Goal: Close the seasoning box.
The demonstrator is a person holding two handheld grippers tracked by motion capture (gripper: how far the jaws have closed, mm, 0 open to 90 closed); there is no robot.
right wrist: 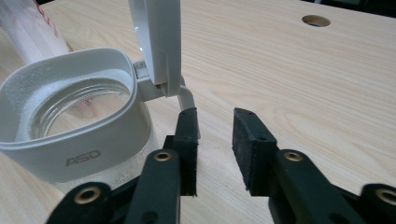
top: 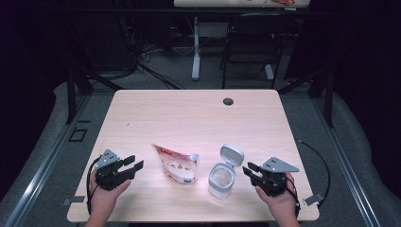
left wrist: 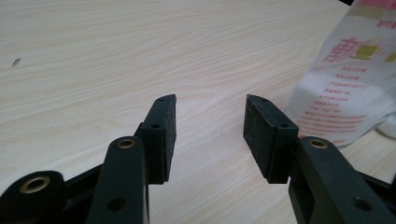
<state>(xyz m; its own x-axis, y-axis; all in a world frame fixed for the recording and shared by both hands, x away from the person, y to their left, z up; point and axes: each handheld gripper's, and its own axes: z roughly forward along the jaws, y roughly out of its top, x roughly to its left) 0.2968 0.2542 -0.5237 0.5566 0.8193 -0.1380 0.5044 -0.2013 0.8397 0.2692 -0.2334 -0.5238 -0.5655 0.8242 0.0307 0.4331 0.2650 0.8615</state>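
Both tools idle at the near edge of the surface, pouch and canister between them.

Left tool [top: 134, 163]: jaws parted wide, empty, aimed toward the printed refill pouch [top: 176, 163] just beside it. The pouch stands near the glass canister [top: 221, 180], whose flip lid [top: 231, 154] stands open, likely ready for filling. Right tool [top: 249, 169]: jaws narrowly apart, empty, near the canister's hinge.
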